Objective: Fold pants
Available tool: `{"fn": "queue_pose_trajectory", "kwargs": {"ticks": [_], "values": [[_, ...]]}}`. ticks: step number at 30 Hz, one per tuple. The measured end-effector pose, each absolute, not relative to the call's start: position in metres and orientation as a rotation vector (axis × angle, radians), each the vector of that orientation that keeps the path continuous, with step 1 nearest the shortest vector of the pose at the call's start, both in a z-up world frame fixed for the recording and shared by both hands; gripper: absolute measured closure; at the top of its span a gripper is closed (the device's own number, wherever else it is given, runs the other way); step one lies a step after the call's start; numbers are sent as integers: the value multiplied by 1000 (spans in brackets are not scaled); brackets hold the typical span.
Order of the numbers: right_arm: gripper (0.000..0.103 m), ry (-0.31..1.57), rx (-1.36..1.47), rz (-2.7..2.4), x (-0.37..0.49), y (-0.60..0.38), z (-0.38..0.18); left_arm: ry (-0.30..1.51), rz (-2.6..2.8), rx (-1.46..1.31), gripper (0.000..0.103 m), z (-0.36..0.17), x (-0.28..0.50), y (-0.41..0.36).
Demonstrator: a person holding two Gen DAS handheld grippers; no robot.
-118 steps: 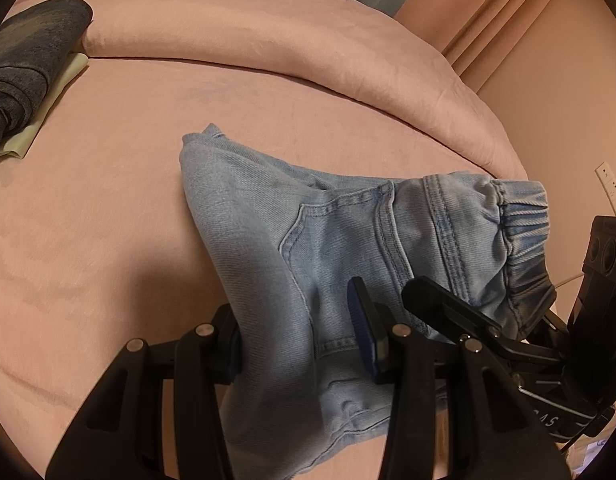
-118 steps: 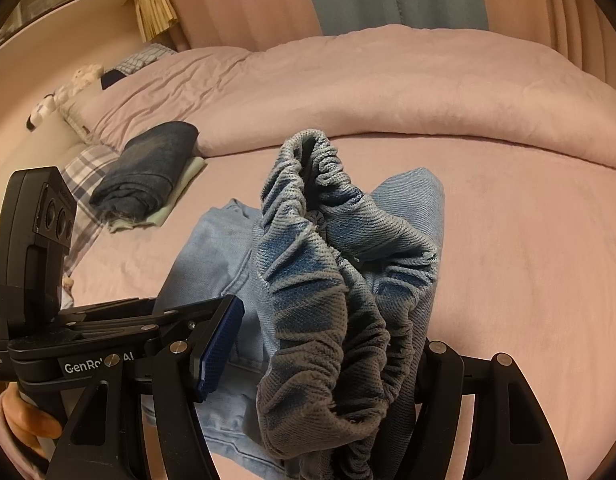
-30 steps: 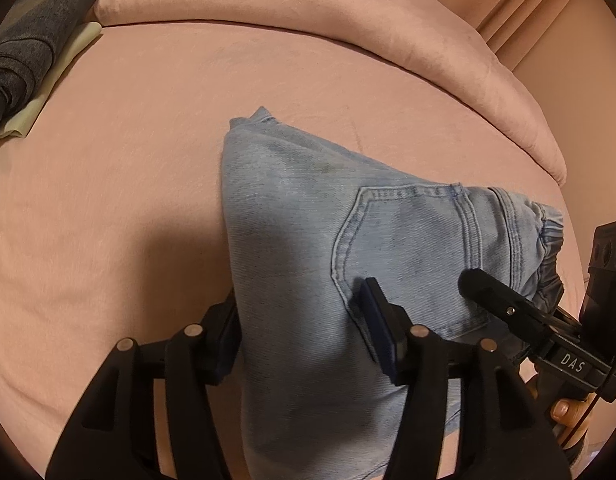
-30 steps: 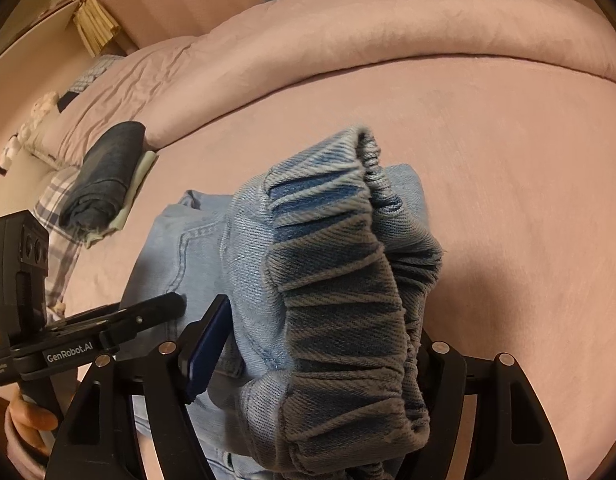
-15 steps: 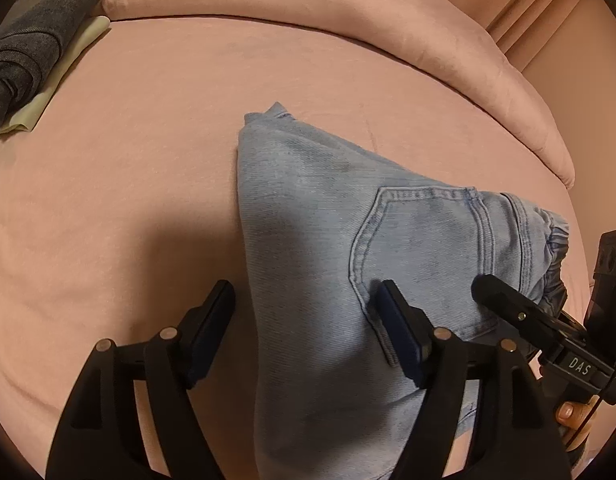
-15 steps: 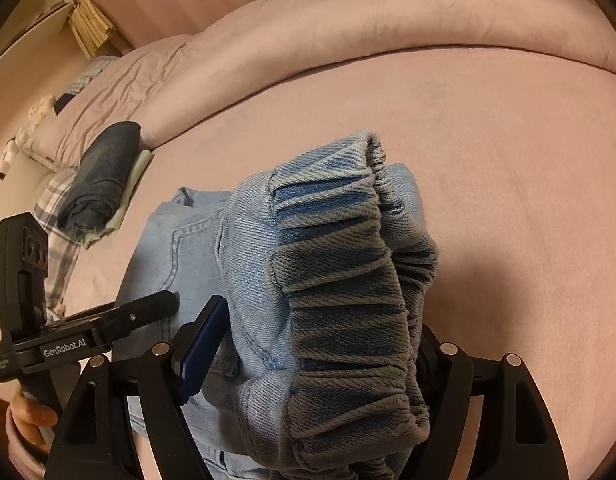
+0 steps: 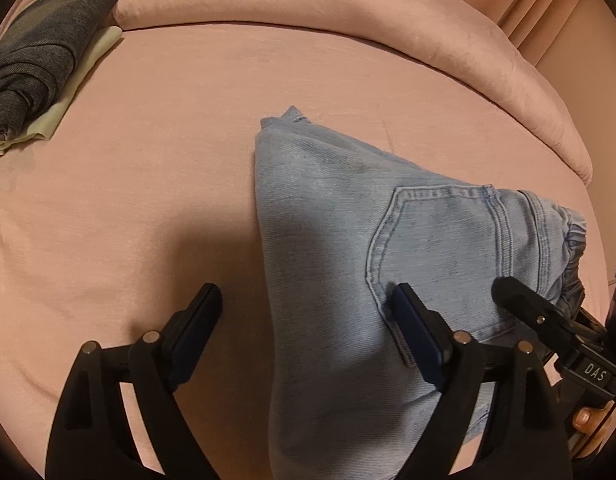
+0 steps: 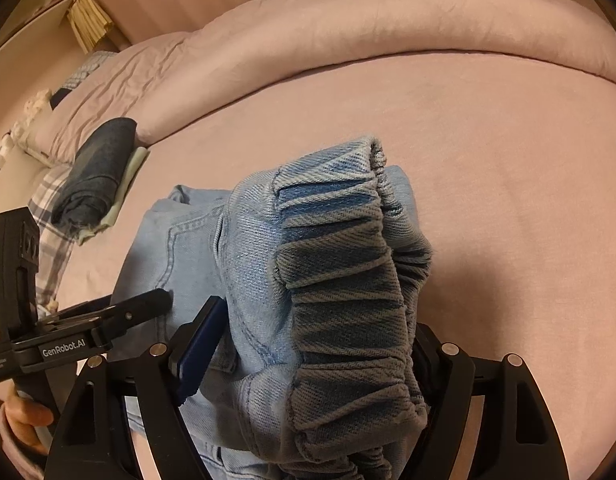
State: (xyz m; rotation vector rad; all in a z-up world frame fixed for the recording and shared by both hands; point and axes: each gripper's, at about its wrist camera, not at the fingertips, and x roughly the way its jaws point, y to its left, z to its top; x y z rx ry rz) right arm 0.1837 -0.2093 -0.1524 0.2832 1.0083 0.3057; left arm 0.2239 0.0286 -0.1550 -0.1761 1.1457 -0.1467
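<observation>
- My left gripper [image 7: 308, 328] has just been opening; its jaws are released, with the jeans' [image 7: 368, 260] edge lying loose between them.
- My right gripper [image 8: 320, 348] is grasping the bunched waistband [image 8: 348, 280].
- The jeans lie folded on the bed [image 7: 148, 140], mid-frame, long axis running from lower centre towards upper centre; the waistband end is at right, nearer my right gripper.
- The right pad is hidden behind the cloth, and the jeans' near end is cut off.

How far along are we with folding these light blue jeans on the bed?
Done: the jeans lie folded over on the pink bed, back pocket up. In hand: the left gripper has just been opening, its pads off the denim; the elastic waistband bunches between the right gripper's jaws, grip unclear. Left: lay the waistband flat, perhaps stack with the dark folded pants.
</observation>
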Motion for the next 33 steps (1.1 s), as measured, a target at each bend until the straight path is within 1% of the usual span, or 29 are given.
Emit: {"fn": "queue_pose_trajectory", "kwargs": {"ticks": [5, 11, 13, 22, 24, 29, 33], "values": [[23, 1000, 263, 292, 180, -209, -150, 1142, -112, -137, 4, -154, 223, 29], [23, 974, 249, 256, 175, -217, -143, 1108, -59, -65, 3, -146, 214, 31], [20, 953, 224, 224, 172, -221, -137, 1101, -47, -55, 3, -144, 211, 33], [20, 856, 156, 157, 154, -231, -109, 1049, -56, -38, 2, -128, 189, 26], [20, 873, 137, 149, 154, -230, -114, 1043, -48, -15, 1, -131, 187, 21], [20, 966, 118, 115, 160, -229, -144, 1100, -12, 6, 0, -154, 188, 20], [19, 972, 135, 118, 161, -232, -145, 1096, -5, 21, 0, -151, 189, 19]]}}
